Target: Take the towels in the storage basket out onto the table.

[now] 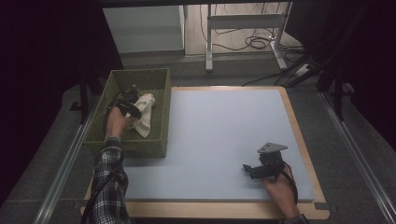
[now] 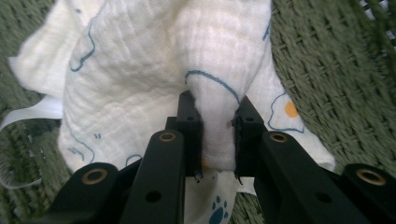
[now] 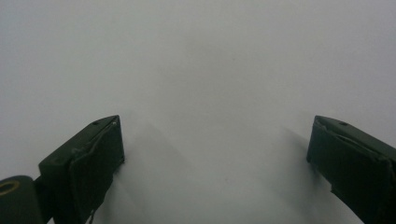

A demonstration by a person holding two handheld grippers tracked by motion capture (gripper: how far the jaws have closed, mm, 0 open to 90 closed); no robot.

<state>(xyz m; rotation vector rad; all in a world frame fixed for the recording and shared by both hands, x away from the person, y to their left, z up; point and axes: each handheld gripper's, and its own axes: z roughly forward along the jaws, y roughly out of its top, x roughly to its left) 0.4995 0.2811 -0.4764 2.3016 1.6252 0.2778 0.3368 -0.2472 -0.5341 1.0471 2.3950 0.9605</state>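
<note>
From the high view, the left gripper (image 1: 132,105) reaches into the green basket (image 1: 159,79) at the desk's (image 1: 224,126) left edge, on a white cloth (image 1: 145,122) lying inside it; the right gripper (image 1: 250,169) rests on the desk's near right part, well apart. In the left gripper view, the fingers (image 2: 190,122) are closed on a raised fold of the cloth (image 2: 140,79), pinching it tight; woven basket floor (image 2: 336,79) lies around it. In the right gripper view, the fingers (image 3: 93,158) stand wide apart over the bare desk (image 3: 205,70), holding nothing.

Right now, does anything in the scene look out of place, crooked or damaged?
Nothing stands out. The white cloth lies crumpled in the green basket, but only because the left gripper pinches a fold of it. The right gripper rests open over the bare grey mat.
</note>
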